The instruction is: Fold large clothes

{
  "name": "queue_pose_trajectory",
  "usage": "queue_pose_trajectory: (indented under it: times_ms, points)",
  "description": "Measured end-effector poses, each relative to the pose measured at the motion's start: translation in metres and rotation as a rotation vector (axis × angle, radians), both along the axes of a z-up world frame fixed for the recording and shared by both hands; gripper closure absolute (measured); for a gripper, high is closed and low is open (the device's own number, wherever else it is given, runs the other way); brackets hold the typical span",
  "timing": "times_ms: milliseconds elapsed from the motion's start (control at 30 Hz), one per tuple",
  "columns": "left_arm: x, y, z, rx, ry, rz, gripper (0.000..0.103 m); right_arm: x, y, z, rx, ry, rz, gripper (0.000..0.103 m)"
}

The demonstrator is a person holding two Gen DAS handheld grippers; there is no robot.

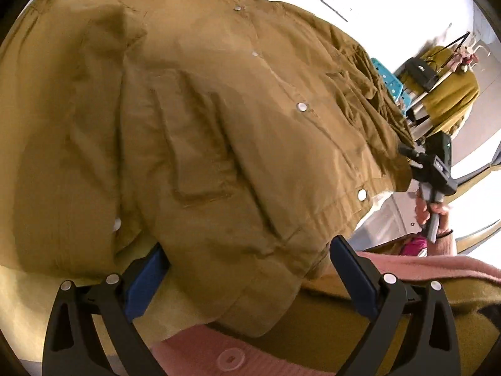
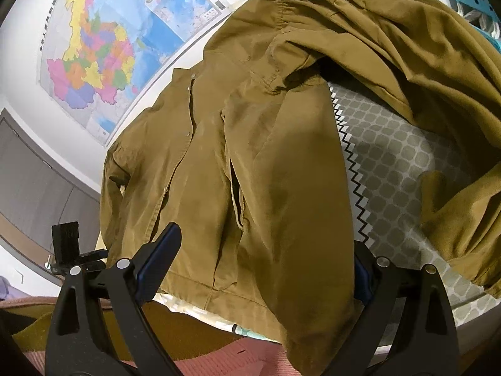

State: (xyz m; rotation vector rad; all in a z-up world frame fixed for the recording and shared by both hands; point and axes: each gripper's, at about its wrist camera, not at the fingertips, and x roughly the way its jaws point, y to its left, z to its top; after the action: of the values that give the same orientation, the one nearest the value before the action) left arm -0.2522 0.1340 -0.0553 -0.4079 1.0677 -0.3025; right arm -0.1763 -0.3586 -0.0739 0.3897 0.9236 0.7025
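A mustard-brown jacket (image 1: 219, 119) lies spread on the worktop (image 2: 400, 163), front side up, its snap placket closed and running from the upper centre toward the lower right of the left wrist view. In the right wrist view the jacket (image 2: 219, 169) fills the centre of the frame, one sleeve folded across its front, its hem hanging over the near edge of the worktop. The worktop's patterned grey cover, with a zigzag border, shows to the right of the jacket.

The left gripper (image 1: 247, 269) has its jaws spread wide, with the jacket's hem lying between the blue pads; the pads do not press on the cloth. The right gripper (image 2: 266, 269) likewise stands wide open, the jaws straddling the hanging sleeve and hem without clamping them. In the left wrist view the right gripper (image 1: 416, 159) appears at the right edge of the frame, at the jacket's far corner, its handle held in a hand (image 1: 430, 211).

A coloured map (image 2: 103, 50) hangs on the wall at upper left of the right wrist view. A pink knitted garment (image 1: 219, 354) occupies the bottom of the frame.
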Motion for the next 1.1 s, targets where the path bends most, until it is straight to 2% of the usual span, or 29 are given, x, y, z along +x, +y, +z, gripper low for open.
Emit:
queue_pose_trajectory:
  times_ms: [33,67,100,133,200,233,267,333,400,433,533,567,633,667,700,733,767,800,833,867,933,967,1000,1067,1100]
  points:
    - [0.0,0.0,0.0,-0.004,-0.017,0.012,0.018,0.0,0.0,0.0,0.007,0.0,0.001,0.011]
    - [0.003,-0.003,0.0,0.019,-0.03,0.046,0.033,0.0,0.0,-0.001,0.015,0.001,0.003,0.011]
    - [0.008,-0.004,-0.001,0.063,-0.021,0.082,0.069,-0.001,0.001,-0.001,0.029,0.002,0.009,0.015]
    - [0.011,-0.002,0.0,0.074,-0.009,0.105,0.082,-0.002,0.002,0.0,0.045,0.004,0.019,0.021]
    - [0.013,0.013,0.009,0.007,-0.027,0.154,0.093,-0.004,0.005,0.003,0.088,0.006,0.056,0.055]
    - [0.012,0.018,0.019,0.014,-0.051,0.17,0.095,-0.006,0.005,0.006,0.106,0.0,0.068,0.068]
    - [0.007,0.026,0.035,0.038,-0.096,0.2,0.095,-0.01,0.007,0.013,0.129,-0.006,0.09,0.094]
    - [-0.002,0.039,0.059,0.097,-0.14,0.257,0.096,-0.022,0.01,0.031,0.194,-0.051,0.145,0.097]
    - [-0.014,0.056,0.077,0.124,-0.167,0.297,0.096,-0.033,0.011,0.048,0.186,-0.115,0.169,0.098]
    - [-0.017,0.06,0.08,0.131,-0.164,0.303,0.096,-0.033,0.009,0.048,0.167,-0.111,0.159,0.098]
    - [-0.018,0.049,0.066,0.11,-0.124,0.218,0.09,-0.015,-0.014,0.014,0.109,0.017,0.042,0.099]
    - [-0.016,0.037,0.057,0.12,-0.108,0.164,0.086,-0.011,-0.02,0.005,0.081,0.048,0.007,0.099]
    - [-0.012,0.014,0.042,0.182,-0.074,0.078,0.055,-0.005,-0.031,-0.016,0.065,0.11,-0.039,0.099]
    - [-0.01,0.003,0.037,0.267,-0.068,0.057,0.053,-0.003,-0.033,-0.021,0.069,0.131,-0.046,0.098]
    - [-0.008,-0.009,0.036,0.386,-0.072,0.049,0.05,-0.002,-0.033,-0.024,0.061,0.143,-0.054,0.098]
    - [-0.007,-0.013,0.038,0.428,-0.081,0.038,0.044,-0.001,-0.032,-0.022,0.044,0.136,-0.056,0.098]
    - [-0.008,-0.012,0.043,0.421,-0.102,0.022,0.041,-0.003,-0.027,-0.015,-0.007,0.11,-0.058,0.089]
    - [-0.011,-0.007,0.054,0.374,-0.14,0.007,0.03,-0.006,-0.024,-0.006,-0.052,0.084,-0.056,0.073]
    - [-0.014,-0.005,0.064,0.346,-0.18,0.0,0.024,-0.007,-0.023,0.001,-0.074,0.066,-0.061,0.064]
    - [-0.017,-0.003,0.072,0.339,-0.228,0.003,0.023,-0.012,-0.025,0.016,-0.087,0.014,-0.071,0.054]
    - [-0.022,0.001,0.092,0.343,-0.313,0.034,0.017,-0.019,-0.032,0.041,-0.111,-0.092,-0.086,0.049]
    - [-0.02,0.002,0.098,0.337,-0.328,0.046,0.017,-0.022,-0.039,0.058,-0.151,-0.159,-0.131,0.037]
    - [-0.016,0.003,0.098,0.339,-0.329,0.053,0.016,-0.02,-0.044,0.066,-0.193,-0.201,-0.18,0.019]
    - [0.0,0.002,0.095,0.35,-0.313,0.048,0.016,-0.015,-0.056,0.079,-0.281,-0.282,-0.277,0.013]
    - [0.011,-0.003,0.092,0.361,-0.304,0.047,0.016,-0.009,-0.062,0.08,-0.316,-0.288,-0.315,0.012]
